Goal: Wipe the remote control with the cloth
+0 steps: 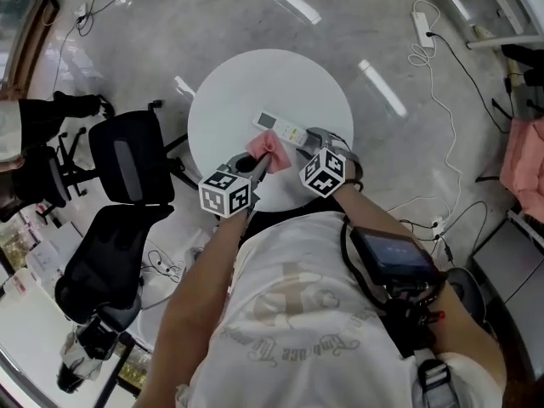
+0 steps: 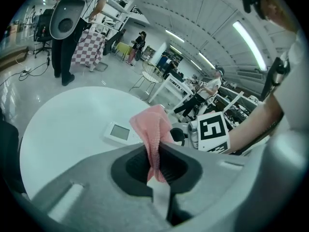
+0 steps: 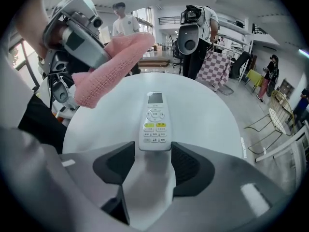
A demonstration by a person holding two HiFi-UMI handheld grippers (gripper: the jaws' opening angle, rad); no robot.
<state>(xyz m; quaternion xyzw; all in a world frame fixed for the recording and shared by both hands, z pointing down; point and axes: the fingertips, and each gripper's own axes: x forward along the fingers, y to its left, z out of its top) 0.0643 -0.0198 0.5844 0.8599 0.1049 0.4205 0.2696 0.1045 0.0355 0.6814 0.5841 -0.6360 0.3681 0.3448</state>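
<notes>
Two claws meet over the near side of a round white surface (image 1: 255,75), and we hold one in each hand. Our left claw (image 2: 155,161) is pressed together on a pink cloth (image 2: 152,127). A fold of the fabric is pinched between the dark pads, and the rest rises out of them in a loose bunch past the tips. Our right claw (image 3: 153,159) is spread wide and pinches nothing. The near end of the remote control (image 3: 154,122) lies between its tips, and in the right gripper view we see no pad squeezing it.

That remote is white and lies flat and face up on the surface, its small screen at the far end and its buttons, two of them yellow, toward our right claw. From the head view it sits toward our side of the surface. In the right gripper view the cloth hangs to the left of the remote, raised off the surface, with a strip of bare white between the two. The left gripper view has the cloth covering part of the remote, so whether they touch we cannot tell.

Black office chairs (image 1: 127,155) stand to the left of the surface, and white cables with a power strip (image 1: 422,25) trail across the grey floor (image 1: 365,24).
</notes>
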